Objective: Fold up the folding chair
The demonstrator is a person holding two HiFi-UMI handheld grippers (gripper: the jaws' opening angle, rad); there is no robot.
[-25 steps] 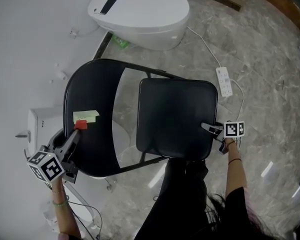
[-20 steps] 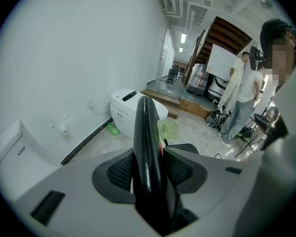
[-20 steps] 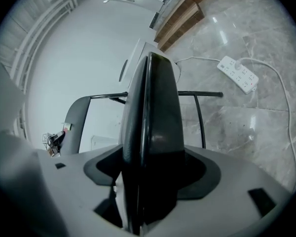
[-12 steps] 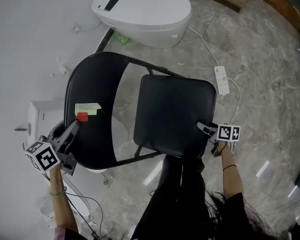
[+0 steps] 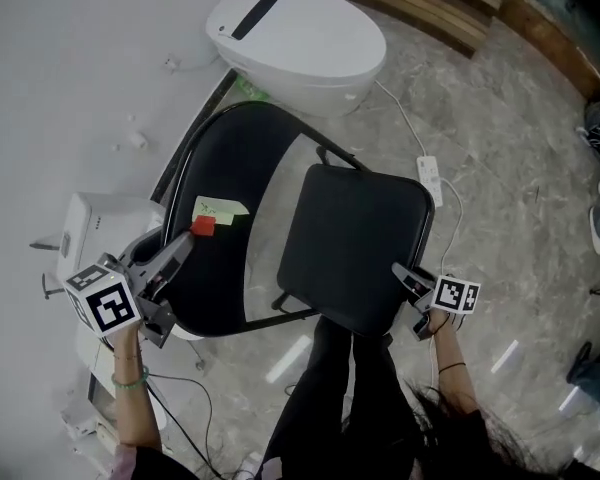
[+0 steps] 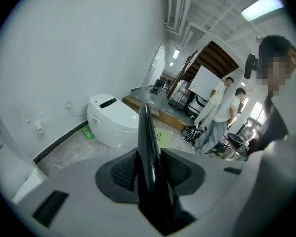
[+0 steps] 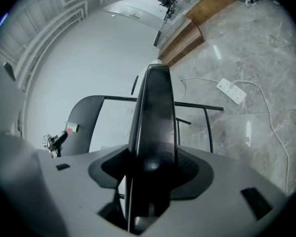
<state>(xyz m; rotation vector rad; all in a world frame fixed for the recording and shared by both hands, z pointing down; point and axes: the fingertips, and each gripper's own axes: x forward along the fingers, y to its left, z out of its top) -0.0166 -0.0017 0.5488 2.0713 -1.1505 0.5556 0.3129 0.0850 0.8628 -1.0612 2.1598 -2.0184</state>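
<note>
Folding chair (image 5: pixel 310 233) is on the floor next to the toilet (image 5: pixel 300 38), not folded yet. One grip per half, I'd guess so the two can swing together. Left hand-held gripper (image 5: pixel 183 251) is closing narrow on the backrest (image 5: pixel 215 273) edge. Right hand-held gripper (image 5: pixel 402 272) is closing on the seat (image 5: pixel 365 248) front edge, which sits between its jaws.

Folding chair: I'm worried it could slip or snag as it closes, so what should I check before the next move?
1. Left gripper grip on backrest: edge between its closing jaws, pads on it: ok.
2. Right gripper grip on seat: edge between its closing jaws: ok.
3. Fold, seat against backrest: not ok, they stand apart.
4. Power strip out of the fold's way: cannot tell.
</note>
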